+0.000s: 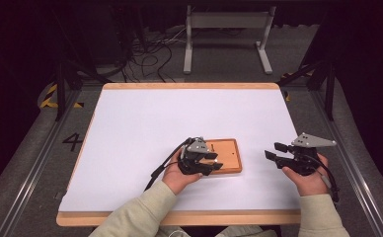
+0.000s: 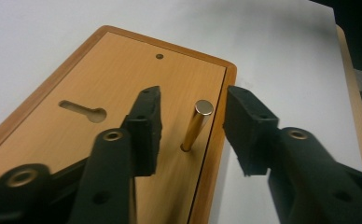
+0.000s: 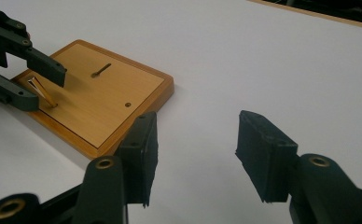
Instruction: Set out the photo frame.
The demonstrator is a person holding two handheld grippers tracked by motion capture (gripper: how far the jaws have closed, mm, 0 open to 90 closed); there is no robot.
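Two released tongs: left tongs [image 2: 191, 123] straddle the upright brass peg [image 2: 196, 125] in the rectangular wooden board [image 1: 231, 157]; right tongs [image 1: 274, 154] idle at three o'clock. Off-centre clenching could tilt the peg.

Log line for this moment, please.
left gripper: open, jaws straddling brass pin | pin: standing in wooden board | right gripper: open, beside board
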